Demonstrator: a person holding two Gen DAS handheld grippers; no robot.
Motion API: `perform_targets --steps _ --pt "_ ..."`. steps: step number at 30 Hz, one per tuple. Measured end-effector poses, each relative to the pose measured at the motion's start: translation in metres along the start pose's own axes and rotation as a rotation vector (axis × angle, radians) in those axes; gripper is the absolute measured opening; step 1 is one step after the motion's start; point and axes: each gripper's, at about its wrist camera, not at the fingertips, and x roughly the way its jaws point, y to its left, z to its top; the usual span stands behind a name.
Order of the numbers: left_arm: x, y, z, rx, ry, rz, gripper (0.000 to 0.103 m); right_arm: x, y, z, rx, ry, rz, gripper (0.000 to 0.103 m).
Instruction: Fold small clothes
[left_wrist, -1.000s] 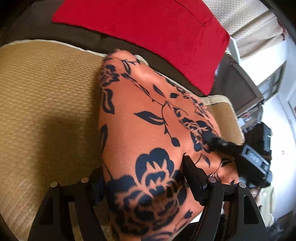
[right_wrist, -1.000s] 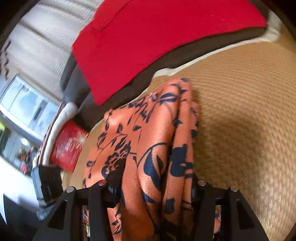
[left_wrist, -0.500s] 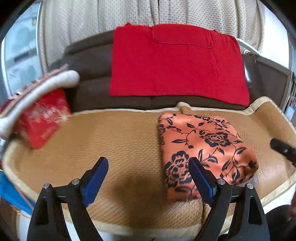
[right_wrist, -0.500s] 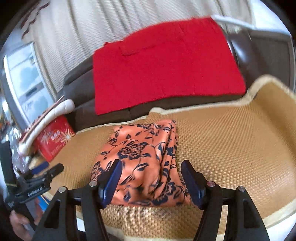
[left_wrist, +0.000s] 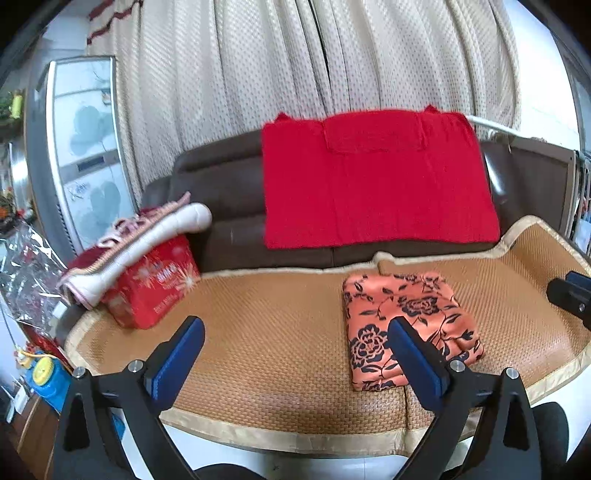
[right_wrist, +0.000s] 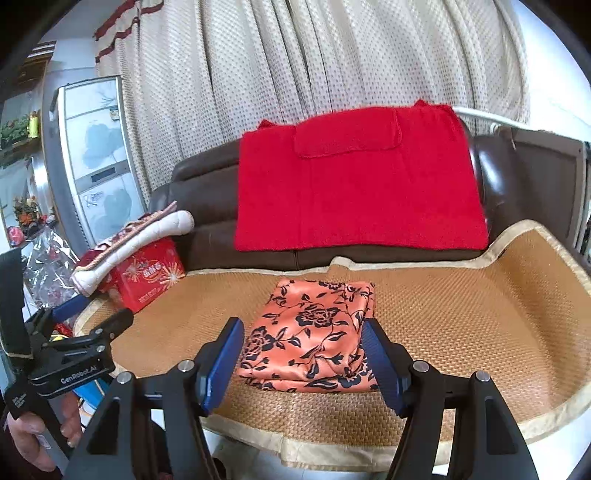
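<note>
An orange garment with dark blue flowers (left_wrist: 402, 325) lies folded into a small rectangle on the woven straw mat (left_wrist: 280, 339) of the sofa seat. It also shows in the right wrist view (right_wrist: 314, 336). My left gripper (left_wrist: 295, 354) is open and empty, held back above the mat's front edge, left of the garment. My right gripper (right_wrist: 303, 354) is open and empty, in front of the garment and apart from it. The left gripper also shows at the left of the right wrist view (right_wrist: 92, 332).
A red knitted cloth (left_wrist: 373, 177) hangs over the brown sofa back (left_wrist: 218, 192). A red box (left_wrist: 155, 284) with a folded cream blanket (left_wrist: 140, 240) on it stands at the mat's left end. Curtains hang behind; a fridge (left_wrist: 85, 147) stands at the left.
Both grippers let go of the folded garment and pulled back and up from it. The garment now lies alone on the mat.
</note>
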Motion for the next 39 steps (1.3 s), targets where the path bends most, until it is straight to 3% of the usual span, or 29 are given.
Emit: perform_targets --steps 5,10,22,39 --pt "-0.032 0.008 0.014 -0.001 -0.049 0.036 0.101 -0.030 0.011 0.009 0.007 -0.015 -0.022 0.070" --pt "-0.050 0.016 0.023 -0.018 -0.044 0.035 0.101 -0.045 0.023 0.016 -0.007 -0.025 -0.022 0.070" --pt "-0.083 0.030 0.038 -0.027 -0.098 0.055 0.101 -0.041 0.048 0.008 0.011 0.007 -0.051 0.070" --pt "-0.106 0.049 0.049 -0.044 -0.143 0.034 0.102 -0.061 0.072 0.018 -0.030 -0.034 -0.072 0.070"
